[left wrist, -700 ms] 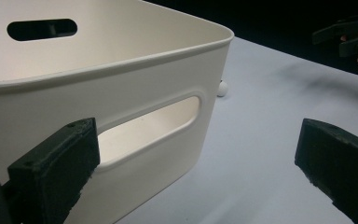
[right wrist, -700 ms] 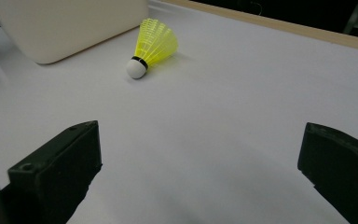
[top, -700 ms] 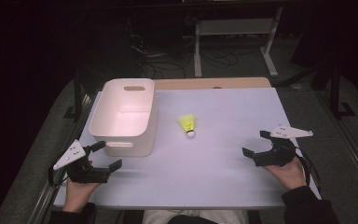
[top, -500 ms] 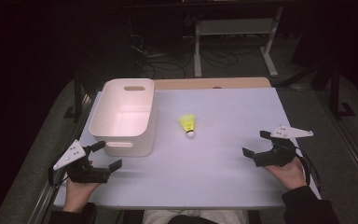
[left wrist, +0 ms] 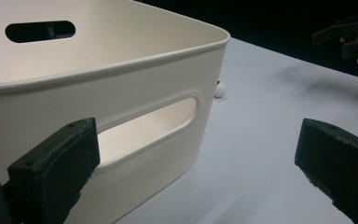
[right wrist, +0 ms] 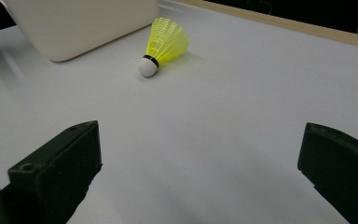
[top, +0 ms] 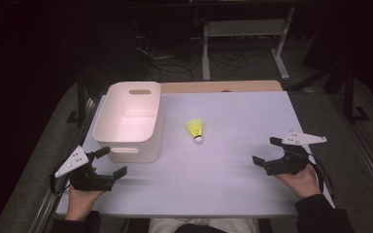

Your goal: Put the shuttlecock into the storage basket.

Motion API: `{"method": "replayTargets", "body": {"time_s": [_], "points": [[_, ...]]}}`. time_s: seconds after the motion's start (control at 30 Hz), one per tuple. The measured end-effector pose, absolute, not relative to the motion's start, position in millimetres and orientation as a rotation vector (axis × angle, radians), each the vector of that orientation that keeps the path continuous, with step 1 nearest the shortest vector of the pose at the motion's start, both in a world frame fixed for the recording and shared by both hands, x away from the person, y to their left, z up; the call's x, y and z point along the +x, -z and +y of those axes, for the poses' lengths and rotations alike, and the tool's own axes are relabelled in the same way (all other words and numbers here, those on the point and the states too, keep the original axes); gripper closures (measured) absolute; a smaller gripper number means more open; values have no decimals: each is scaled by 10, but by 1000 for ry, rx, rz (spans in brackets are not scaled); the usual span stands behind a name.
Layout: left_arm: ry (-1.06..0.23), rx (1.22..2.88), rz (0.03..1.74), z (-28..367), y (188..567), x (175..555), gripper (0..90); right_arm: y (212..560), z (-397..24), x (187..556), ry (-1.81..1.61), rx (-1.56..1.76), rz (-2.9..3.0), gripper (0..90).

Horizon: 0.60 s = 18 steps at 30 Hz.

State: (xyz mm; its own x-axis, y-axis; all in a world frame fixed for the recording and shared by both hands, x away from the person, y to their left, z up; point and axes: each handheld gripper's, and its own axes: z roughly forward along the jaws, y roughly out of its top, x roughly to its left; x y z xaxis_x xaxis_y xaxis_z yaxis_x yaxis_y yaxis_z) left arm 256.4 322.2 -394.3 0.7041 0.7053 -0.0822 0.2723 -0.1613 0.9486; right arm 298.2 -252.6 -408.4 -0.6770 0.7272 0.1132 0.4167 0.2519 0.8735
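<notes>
One bin, one shuttlecock, two grippers — all on one table.

A single white bin (top: 131, 120) stands on the white table (top: 233, 184), with two handle slots, one in each end wall — both show in the left gripper view. One yellow shuttlecock (top: 195, 131) with one white cork tip lies on its side beside the bin. Two hand-held grippers are counted: the left gripper (top: 108, 164) and the right gripper (top: 266, 151), each with two black jaws set wide apart and each carrying one grey three-cornered plate. Two hands hold them, one apiece.
</notes>
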Motion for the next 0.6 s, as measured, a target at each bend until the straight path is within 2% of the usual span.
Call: {"method": "replayTargets", "body": {"time_s": [0.6], "points": [[-465, 1741, 787, 3226, 3940, 2555, 0, 3991, -2503, 2977, -1345, 1076, 2243, 0]]}}
